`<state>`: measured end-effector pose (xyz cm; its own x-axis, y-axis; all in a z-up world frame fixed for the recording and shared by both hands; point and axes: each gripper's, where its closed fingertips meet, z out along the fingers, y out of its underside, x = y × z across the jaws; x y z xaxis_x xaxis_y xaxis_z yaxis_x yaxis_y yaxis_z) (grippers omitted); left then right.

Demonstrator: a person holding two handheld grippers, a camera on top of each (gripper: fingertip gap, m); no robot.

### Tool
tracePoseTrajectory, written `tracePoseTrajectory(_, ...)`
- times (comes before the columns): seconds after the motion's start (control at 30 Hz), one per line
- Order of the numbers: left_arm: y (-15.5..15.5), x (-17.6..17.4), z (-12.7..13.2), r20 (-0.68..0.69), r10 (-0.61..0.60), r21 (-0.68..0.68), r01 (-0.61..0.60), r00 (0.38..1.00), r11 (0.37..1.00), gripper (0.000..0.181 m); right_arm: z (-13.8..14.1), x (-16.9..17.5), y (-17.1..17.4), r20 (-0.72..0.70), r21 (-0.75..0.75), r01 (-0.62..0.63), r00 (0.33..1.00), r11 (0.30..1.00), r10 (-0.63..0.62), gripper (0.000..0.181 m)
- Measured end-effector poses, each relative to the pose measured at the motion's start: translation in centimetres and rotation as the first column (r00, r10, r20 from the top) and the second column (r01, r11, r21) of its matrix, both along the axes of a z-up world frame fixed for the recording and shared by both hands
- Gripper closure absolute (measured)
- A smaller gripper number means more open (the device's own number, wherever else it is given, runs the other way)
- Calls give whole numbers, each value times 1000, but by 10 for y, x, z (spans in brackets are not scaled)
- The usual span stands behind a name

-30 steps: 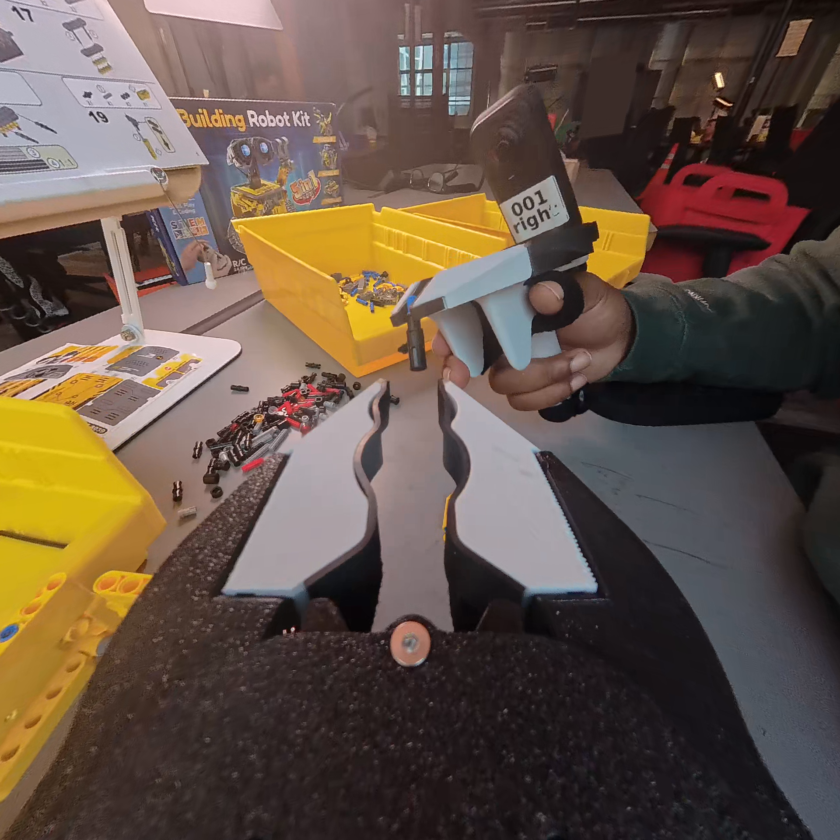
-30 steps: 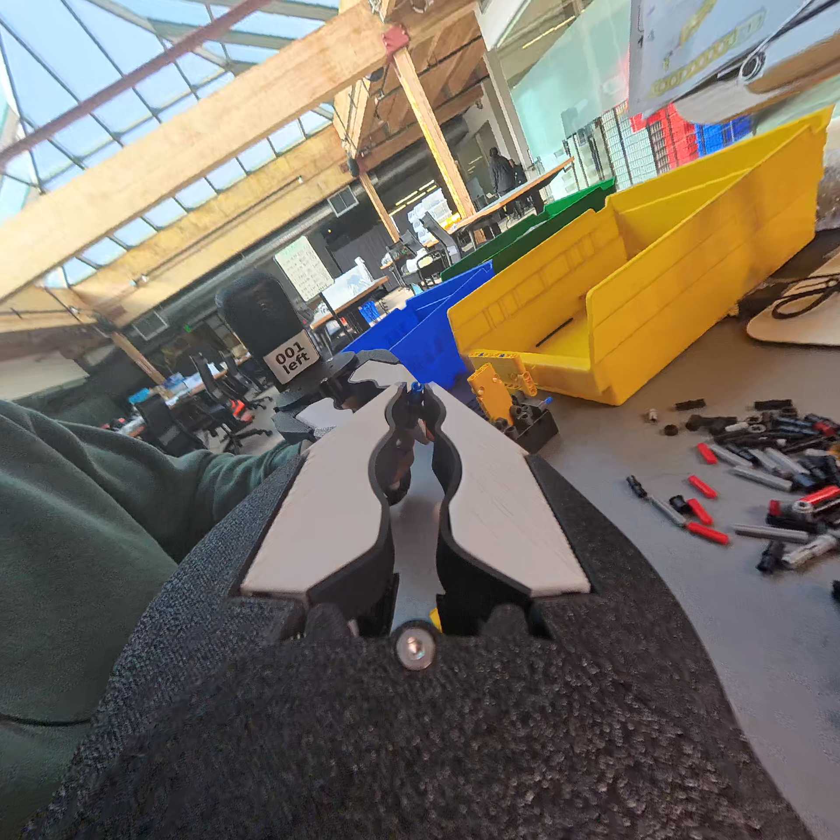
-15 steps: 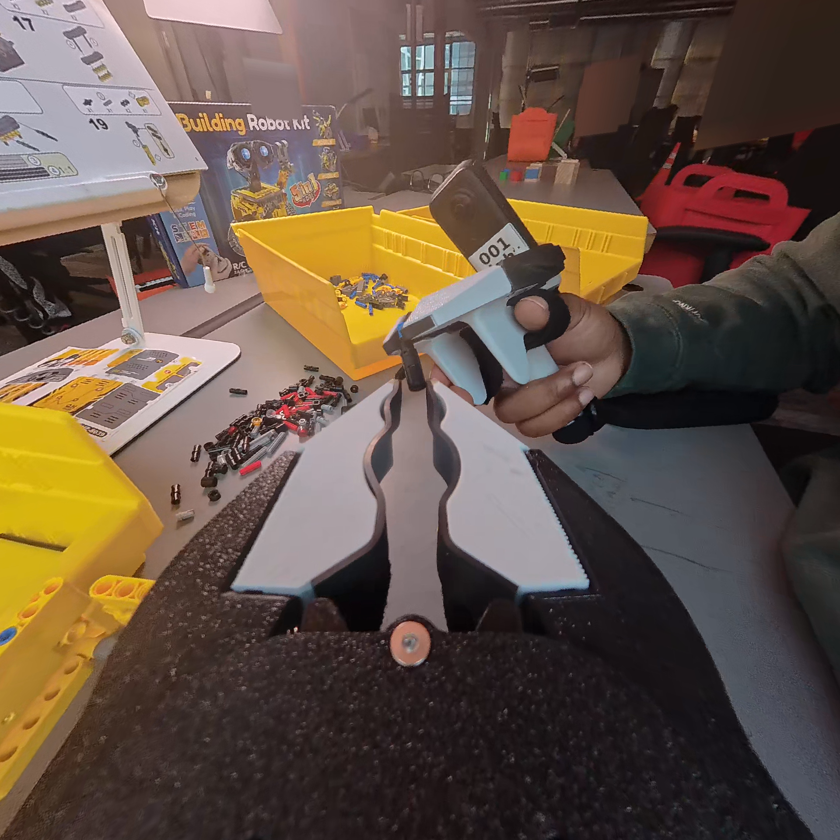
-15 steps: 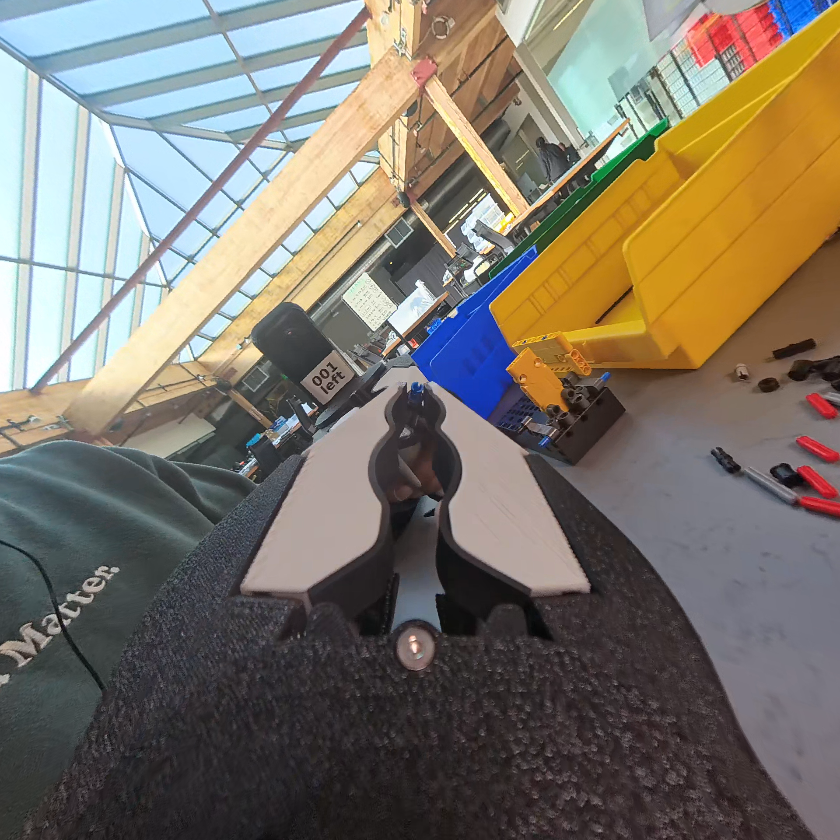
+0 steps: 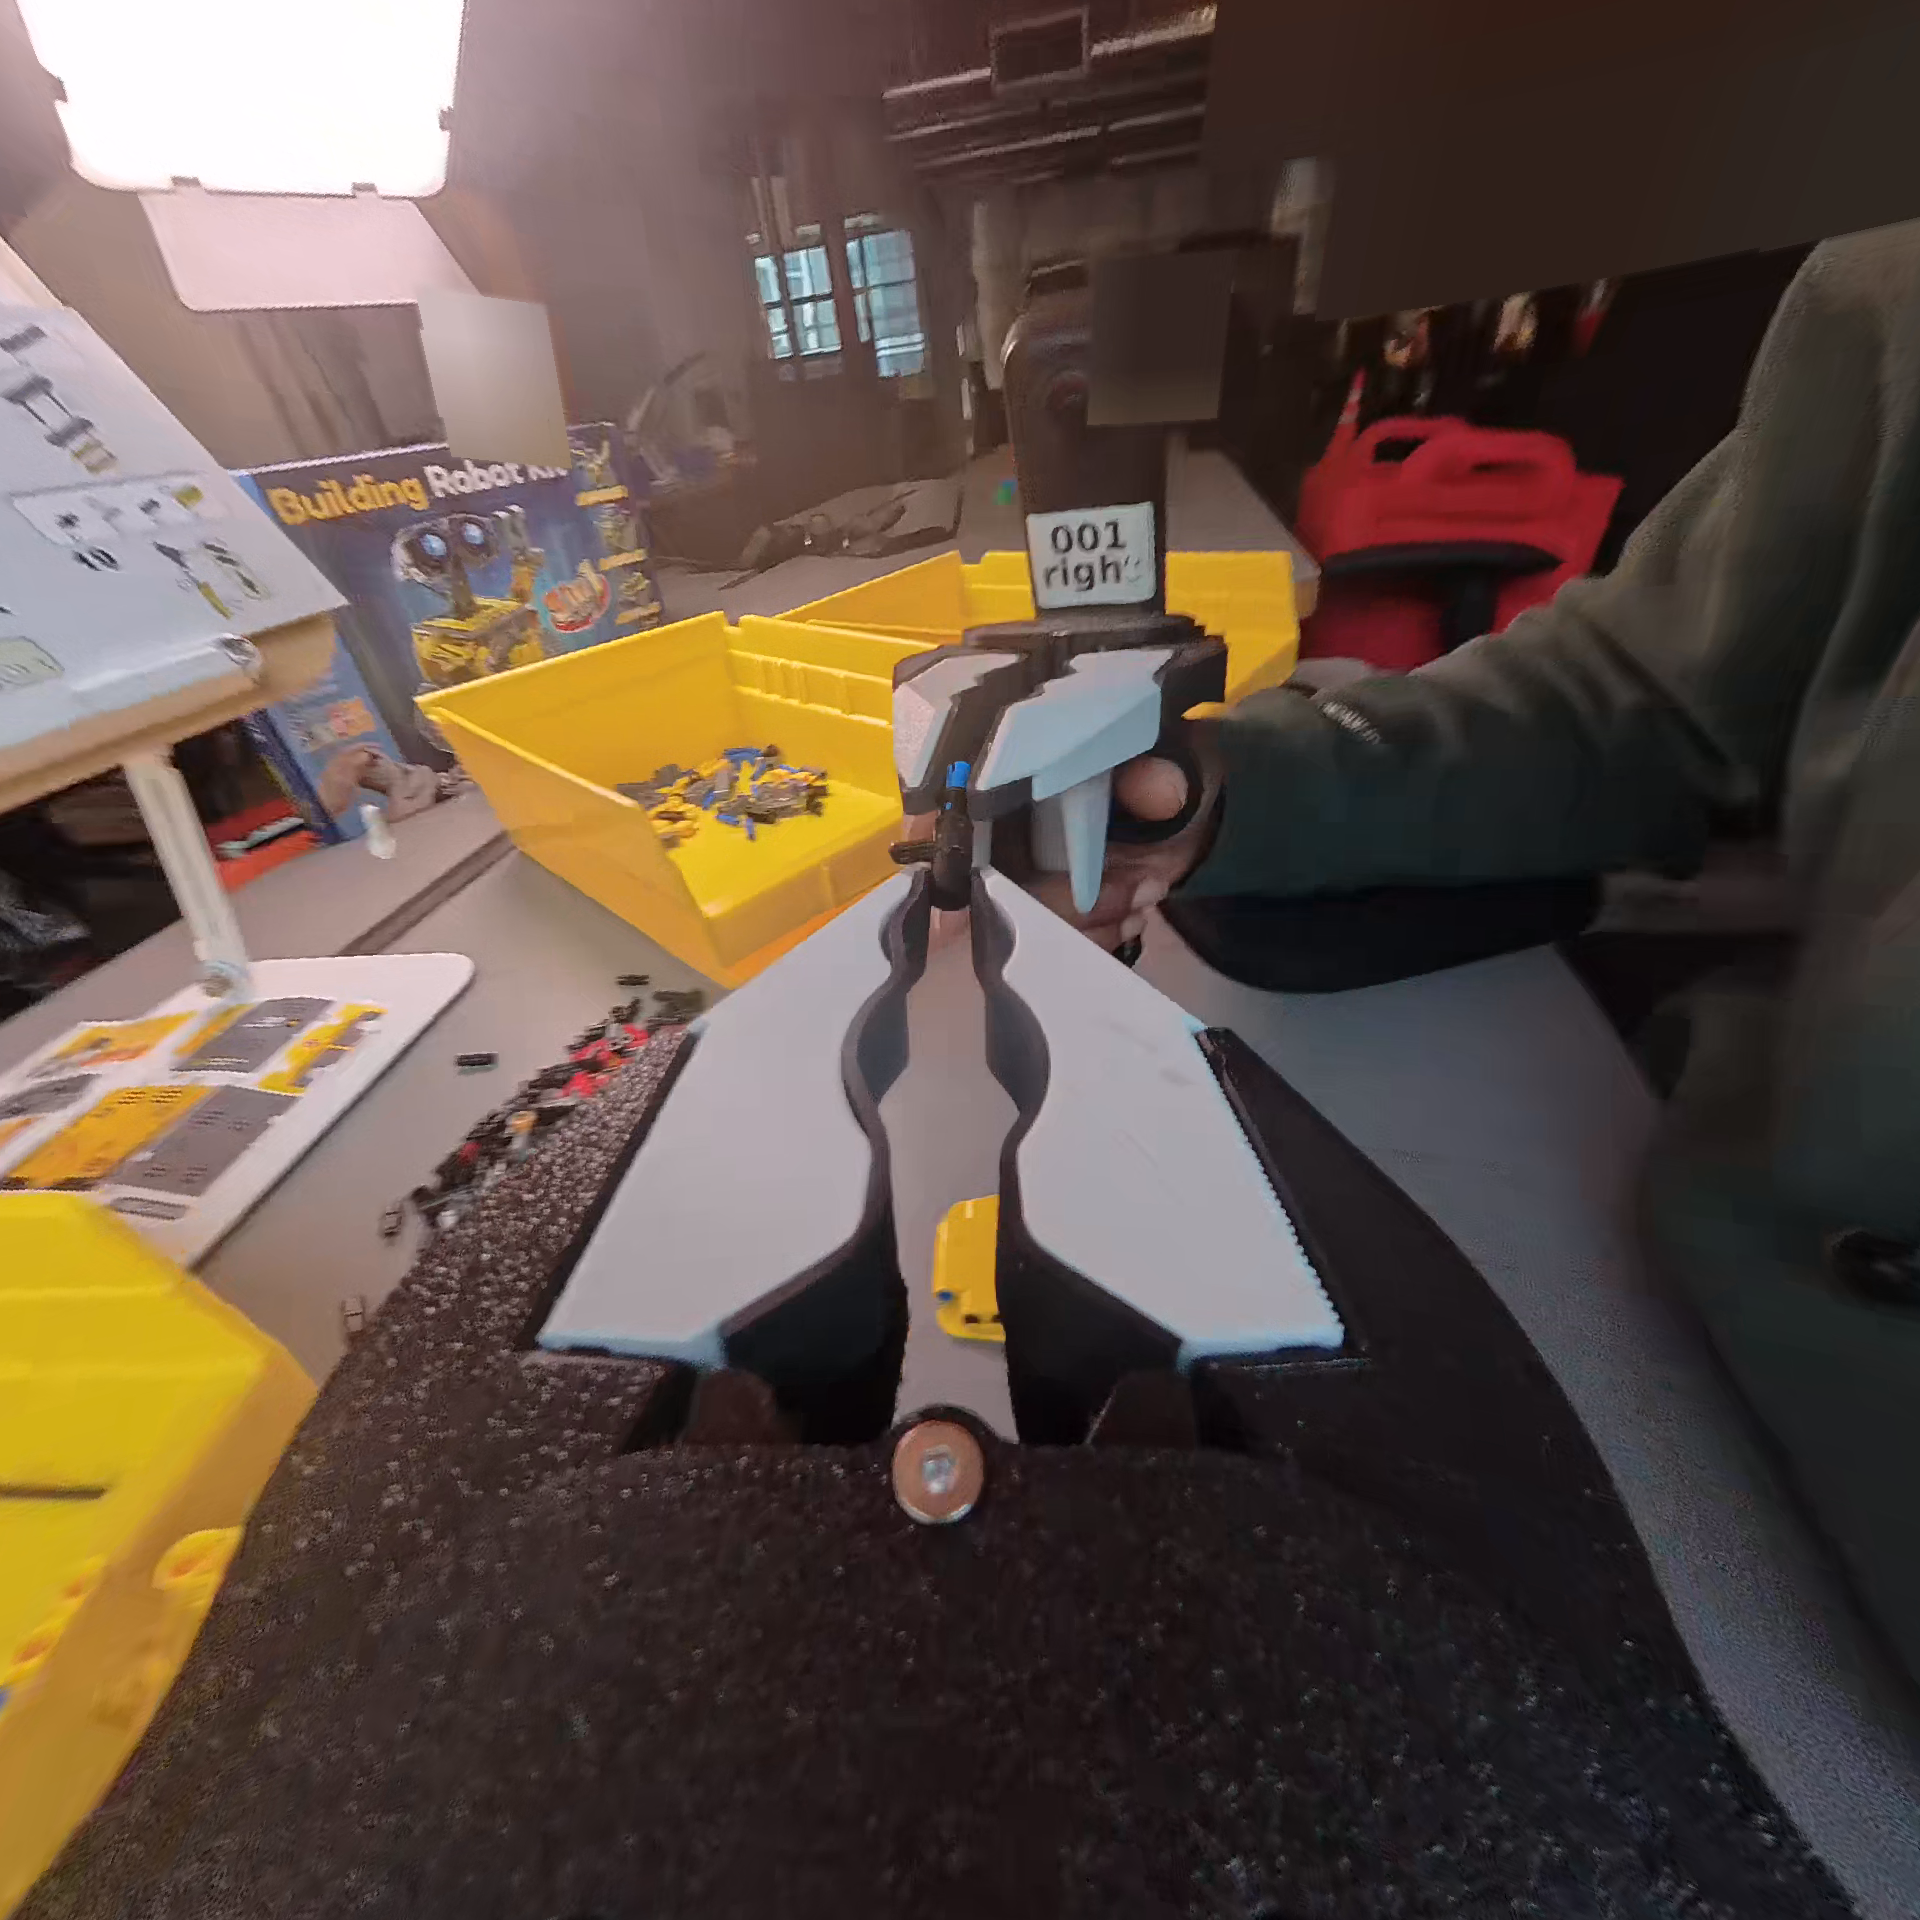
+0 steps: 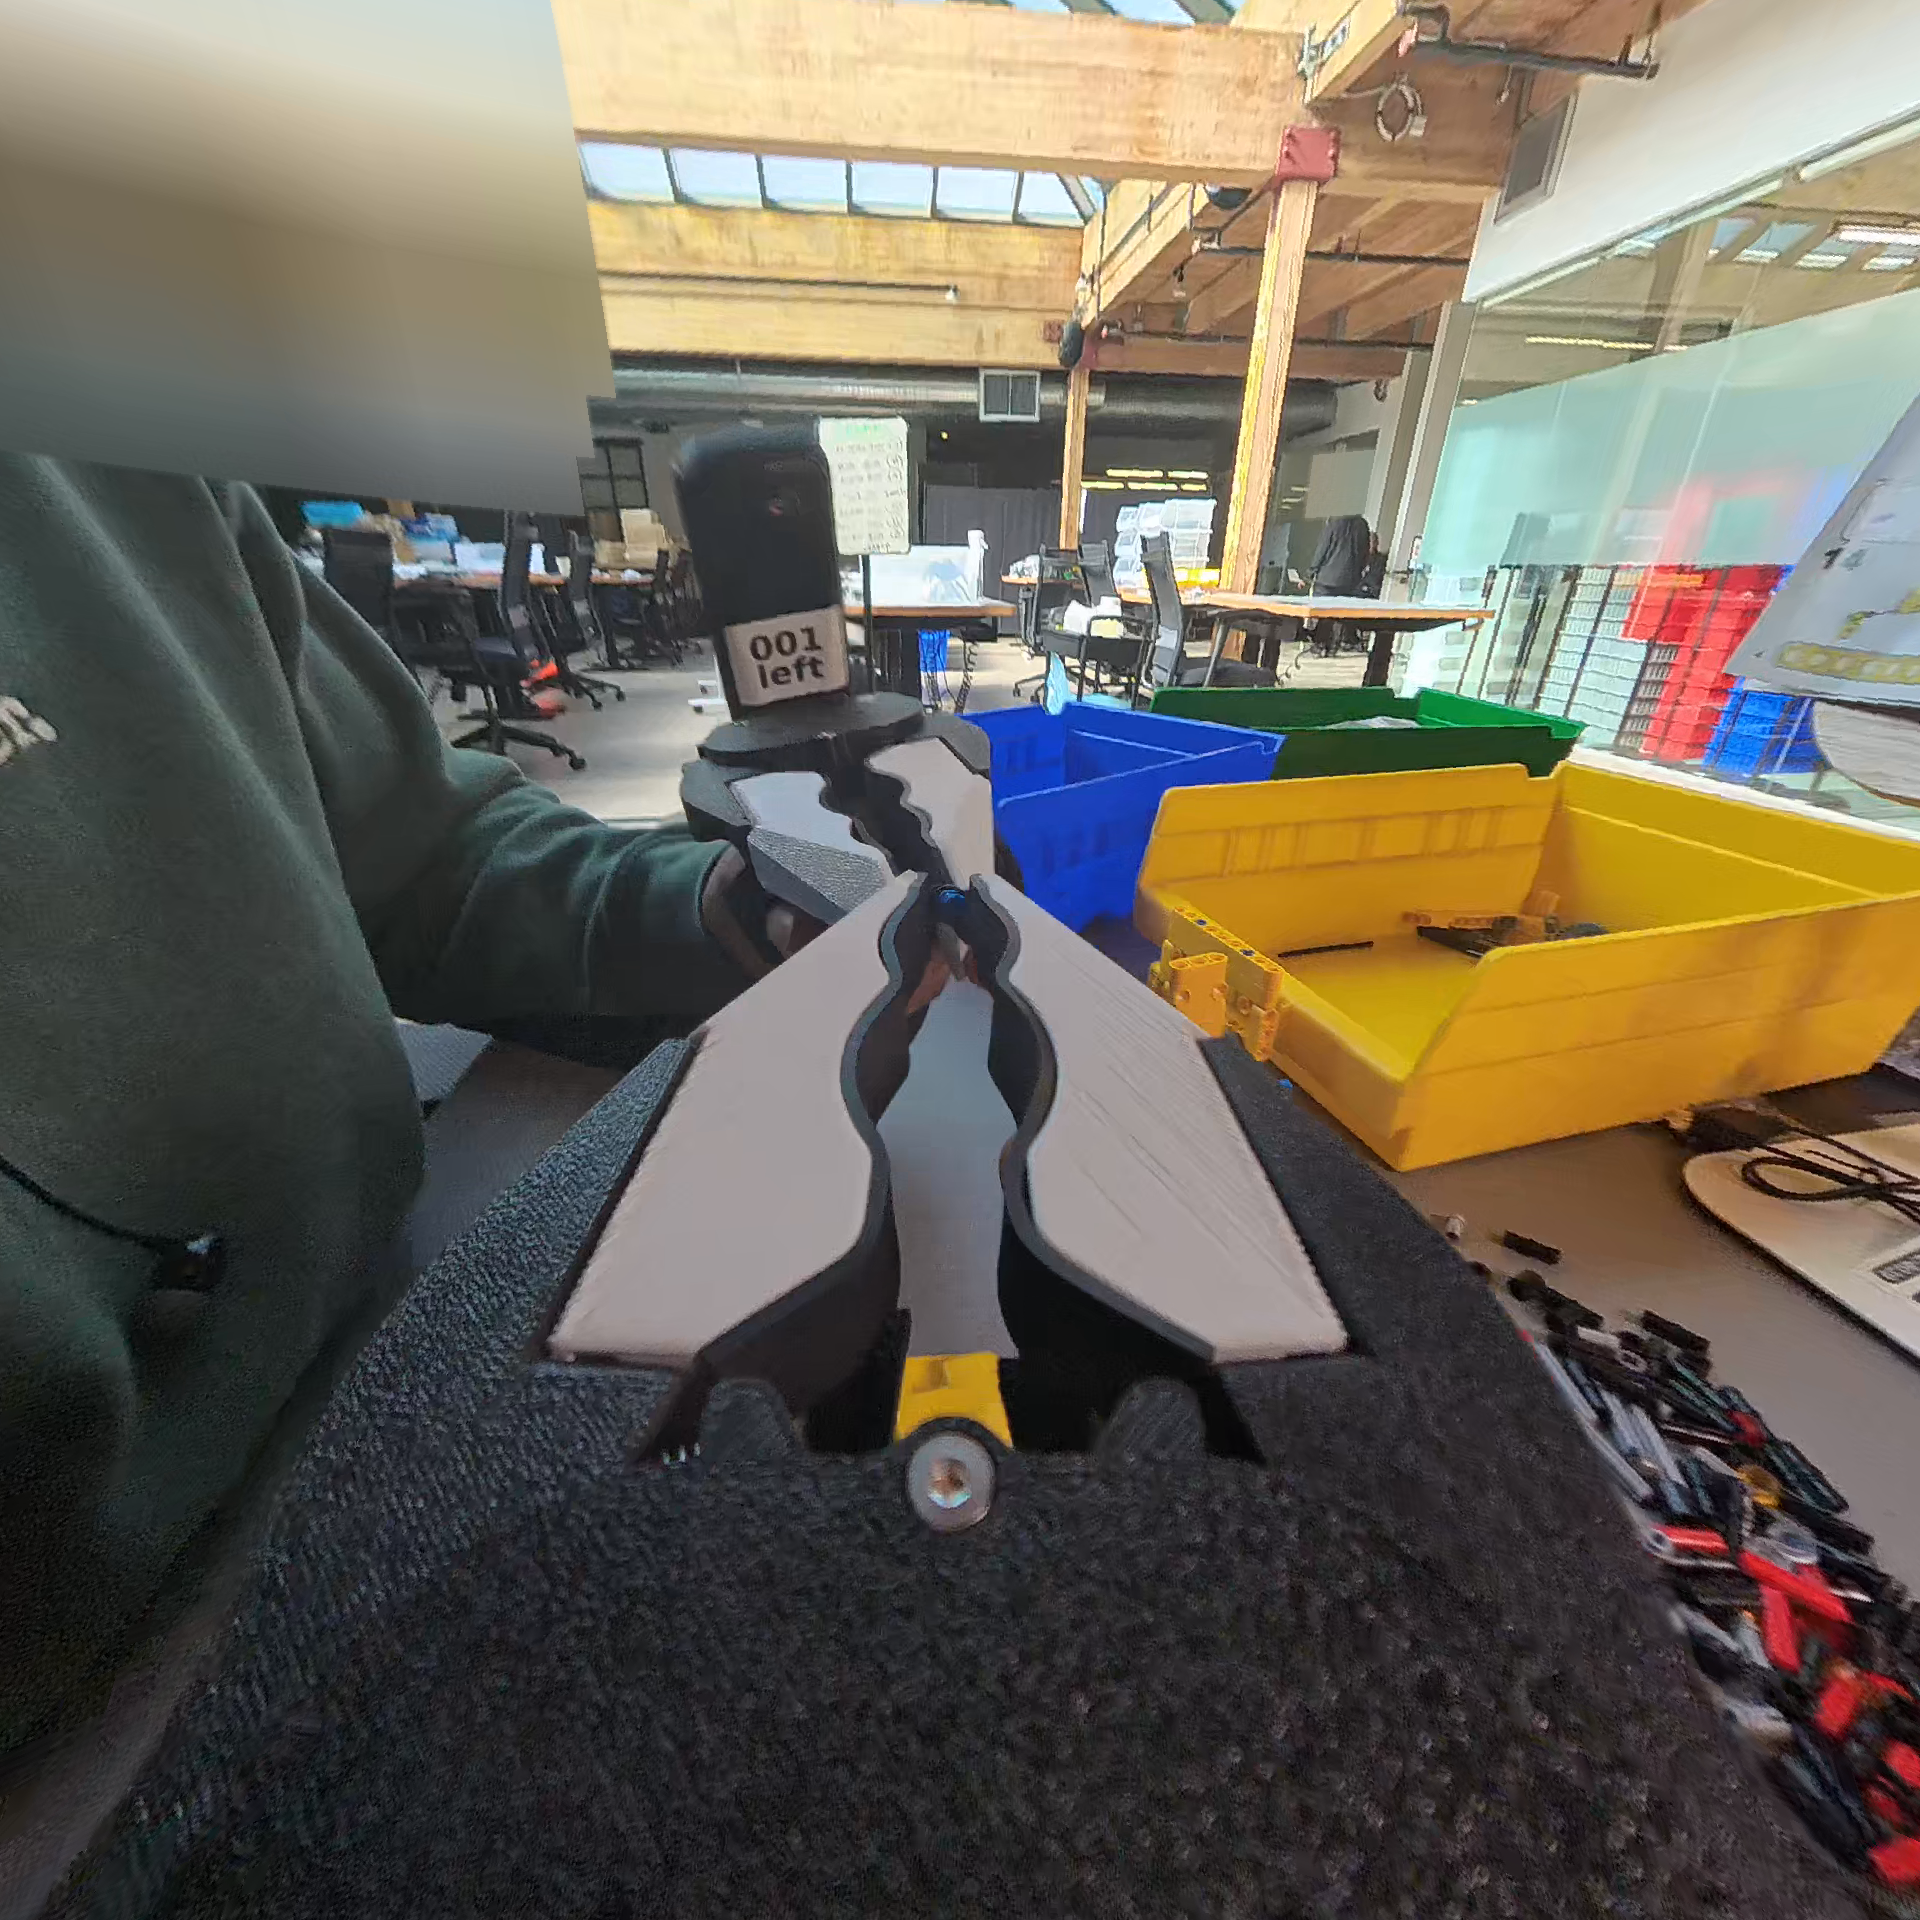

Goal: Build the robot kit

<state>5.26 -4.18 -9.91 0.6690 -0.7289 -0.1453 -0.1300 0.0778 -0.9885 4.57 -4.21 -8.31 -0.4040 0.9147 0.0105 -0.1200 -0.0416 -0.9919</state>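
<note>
Black connector piece (image 5: 948, 854) with a blue pin on top stands upright just past my left gripper's (image 5: 943, 896) tips, its lower end between them. My left fingers (image 5: 748, 1164) are drawn near together at the tips, seemingly pinched on that lower end, though I cannot tell for sure that they touch it. My right gripper (image 5: 951, 774) comes down from above and clamps the piece's blue top. Beyond and to the left of my tips sits a yellow bin (image 5: 582, 769) with small parts in it; loose black and red pins (image 5: 582, 1060) lie on the grey table (image 5: 1403, 1091) to the left. A yellow part (image 5: 966, 1262) shows under my fingers.

From my right wrist, the same piece (image 6: 948, 914) sits at the very tips of my right gripper (image 6: 948, 896), jaws closed onto it. My left gripper (image 6: 914, 831) meets it from straight ahead, held by a hand in a green sleeve (image 6: 499, 883). To the right ahead stand a yellow bin (image 6: 1455, 997), a blue bin (image 6: 1101, 810) and a green bin (image 6: 1434, 727); a pile of pins (image 6: 1745, 1507) lies to my right.
</note>
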Motion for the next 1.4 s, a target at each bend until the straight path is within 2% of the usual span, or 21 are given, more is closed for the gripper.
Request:
tracePoseTrajectory(0.17,5,-5,-18,-291,120,143,-81,949,986,176,-19,-1,3,77,222,47,995,974,-65,173)
tracePoseTrajectory(0.43,5,1,-45,-409,76,101,-38,909,994,175,-54,4,3,223,407,-9,971,913,-89,175)
tracePoseTrajectory(0.83,0,3,-67,-297,-60,-148,16,953,989,173,-75,2,-1,315,402,-59,946,914,-77,175)
tracePoseTrajectory(1.03,-3,1,-69,-244,-54,-191,6,968,981,175,-78,0,-3,319,393,-60,945,918,-74,175)
tracePoseTrajectory(1.4,-2,-2,-77,-254,-59,-223,1,966,975,175,-84,-3,-2,333,369,-58,940,928,-74,174)
